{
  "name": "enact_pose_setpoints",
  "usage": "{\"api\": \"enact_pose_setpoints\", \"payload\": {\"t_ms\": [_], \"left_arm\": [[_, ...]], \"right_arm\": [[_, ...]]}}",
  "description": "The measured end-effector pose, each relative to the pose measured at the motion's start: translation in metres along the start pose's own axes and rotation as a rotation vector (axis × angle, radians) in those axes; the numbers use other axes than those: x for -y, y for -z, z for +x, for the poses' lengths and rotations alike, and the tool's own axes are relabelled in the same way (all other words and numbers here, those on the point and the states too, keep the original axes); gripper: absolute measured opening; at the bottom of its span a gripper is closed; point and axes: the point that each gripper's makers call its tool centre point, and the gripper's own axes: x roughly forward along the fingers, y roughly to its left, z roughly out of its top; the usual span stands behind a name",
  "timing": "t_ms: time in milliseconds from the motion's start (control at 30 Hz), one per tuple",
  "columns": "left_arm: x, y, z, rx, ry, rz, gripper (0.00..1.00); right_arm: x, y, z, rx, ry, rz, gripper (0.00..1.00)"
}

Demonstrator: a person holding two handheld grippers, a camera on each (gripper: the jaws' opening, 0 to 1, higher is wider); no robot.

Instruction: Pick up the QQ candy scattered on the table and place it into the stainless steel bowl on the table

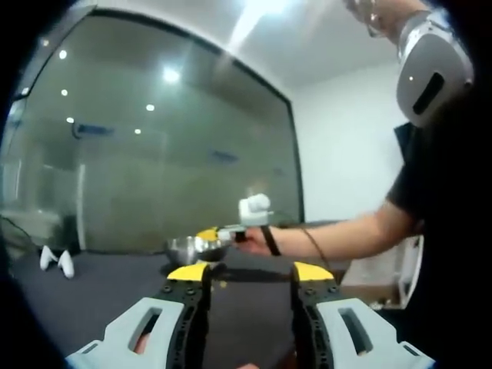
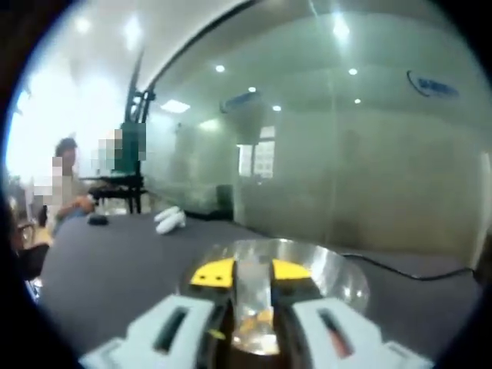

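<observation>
The stainless steel bowl (image 1: 184, 248) stands on the dark table (image 1: 100, 284), ahead of my left gripper (image 1: 250, 272), which is open and holds nothing. A small yellow bit (image 1: 223, 284), perhaps a candy, lies between that gripper and the bowl. From the right, a person's hand brings my right gripper (image 1: 209, 234) over the bowl's rim. In the right gripper view, the right gripper (image 2: 252, 274) hangs just above the bowl (image 2: 338, 280). Its jaws are close together on a pale, clear-wrapped QQ candy (image 2: 254, 296). Orange pieces (image 2: 264, 317) lie in the bowl below.
Two white objects (image 1: 58, 261) (image 2: 169, 219) lie on the far side of the table, near a glass wall. A black cable (image 2: 415, 273) runs across the table behind the bowl. The person's forearm (image 1: 346, 234) reaches in from the right. Another person (image 2: 69, 192) sits at the far left.
</observation>
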Motion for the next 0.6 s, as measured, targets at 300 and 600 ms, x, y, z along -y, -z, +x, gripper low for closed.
{"api": "enact_pose_setpoints", "payload": {"t_ms": [300, 600], "left_arm": [[0.000, -0.002, 0.005, -0.004, 0.013, 0.011, 0.43], [0.008, 0.003, 0.013, -0.024, 0.040, 0.019, 0.43]], "right_arm": [[-0.006, -0.016, -0.032, 0.053, -0.002, 0.014, 0.17], [-0.013, -0.008, -0.094, 0.121, 0.031, 0.005, 0.17]]}}
